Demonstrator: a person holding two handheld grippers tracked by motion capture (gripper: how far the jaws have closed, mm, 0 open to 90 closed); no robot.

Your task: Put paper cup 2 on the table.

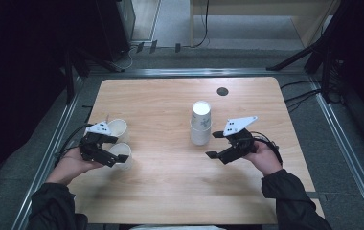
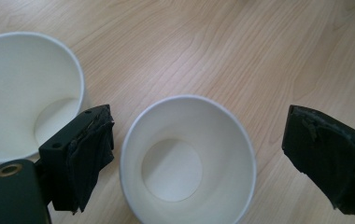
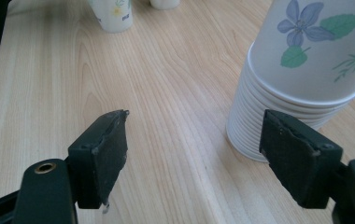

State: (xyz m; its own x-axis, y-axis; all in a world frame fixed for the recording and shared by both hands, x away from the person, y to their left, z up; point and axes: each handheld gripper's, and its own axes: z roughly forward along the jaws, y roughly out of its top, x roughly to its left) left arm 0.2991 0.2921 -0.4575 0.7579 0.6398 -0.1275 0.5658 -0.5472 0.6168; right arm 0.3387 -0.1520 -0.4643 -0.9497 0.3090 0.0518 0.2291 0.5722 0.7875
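Soft overhead light brightens the table (image 1: 170, 191) while its surroundings sink into darkness; the gripper views look slightly blurred.

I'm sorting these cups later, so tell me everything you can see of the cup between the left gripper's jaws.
The near cup is a white paper cup, standing upright and mouth up on the wooden table. Its inside looks empty, with a rolled rim and round flat bottom. It stands between the left gripper's open jaws, neither pad pressing it, close beside another cup.
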